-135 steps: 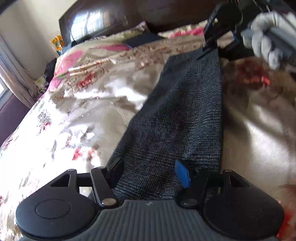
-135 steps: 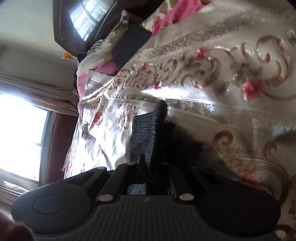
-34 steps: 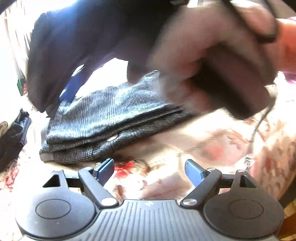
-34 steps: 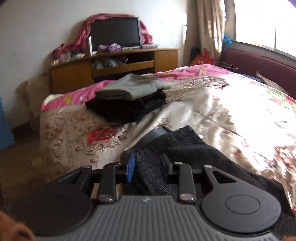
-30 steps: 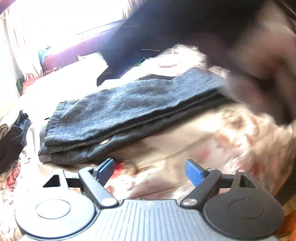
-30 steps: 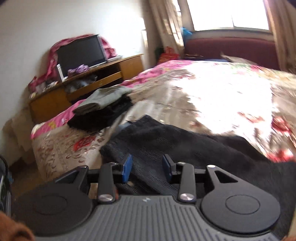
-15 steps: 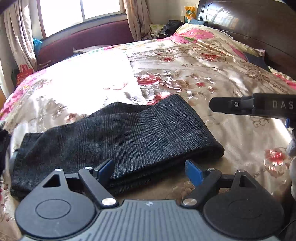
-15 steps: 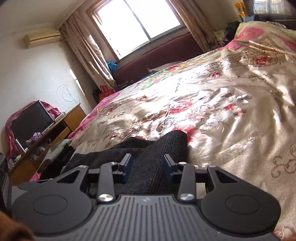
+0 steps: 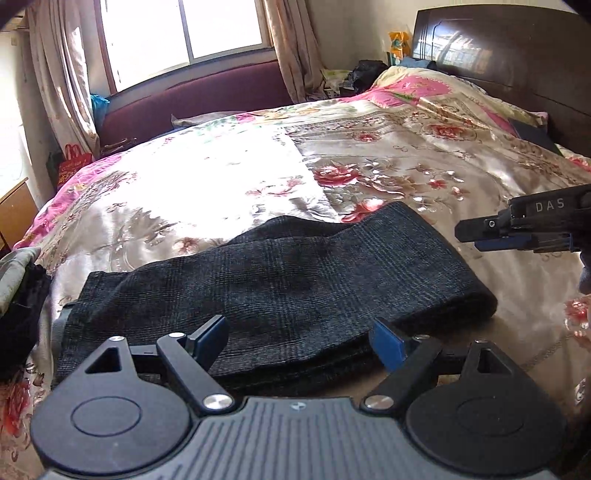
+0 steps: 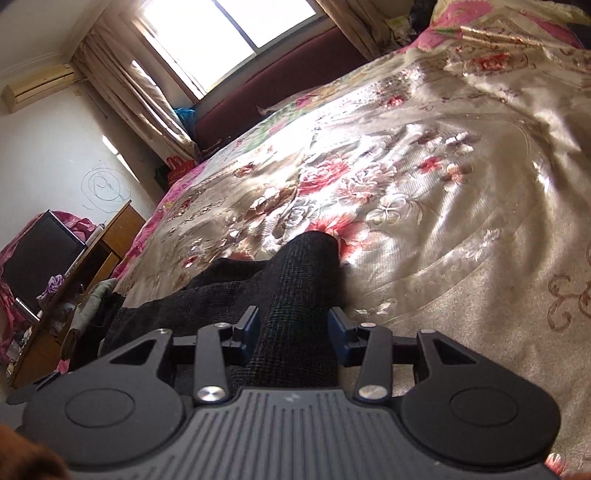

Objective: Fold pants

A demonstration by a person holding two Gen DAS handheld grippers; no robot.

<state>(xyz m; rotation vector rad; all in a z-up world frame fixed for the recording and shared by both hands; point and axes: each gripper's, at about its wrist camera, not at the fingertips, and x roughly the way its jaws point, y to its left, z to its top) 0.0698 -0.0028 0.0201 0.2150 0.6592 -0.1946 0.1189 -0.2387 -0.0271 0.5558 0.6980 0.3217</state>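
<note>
The left gripper [image 9: 299, 341] is seen spread wide, its blue-padded fingers [image 9: 386, 343] hanging over the near edge of the pants [image 9: 280, 291] with nothing pinched between them. The right gripper [image 10: 293, 332] is seen with its jaws opening; the rounded folded end of the pants lies between its blue pads [image 10: 337, 332], and the cloth appears to fill the gap, though whether the pads press it cannot be told. In the left wrist view the right gripper [image 9: 491, 234] is seen at 3 o'clock, a flat black bar with a blue strip beneath, held just beside the folded end and apart from it.

The pants are a dark grey, coarsely woven fabric with a faint check, folded into a long thick band laid flat across the bed [image 9: 424, 177]. The bed is covered with a glossy satin spread, beige with red and pink flowers and scrolled embroidery. At 9 o'clock a stack of folded clothes [image 9: 18, 280], grey over black, is seen at the bed's edge. At 1 o'clock a dark polished wooden headboard [image 9: 498, 48] stands; at 11 o'clock a window [image 9: 184, 33] is framed by patterned curtains.
</note>
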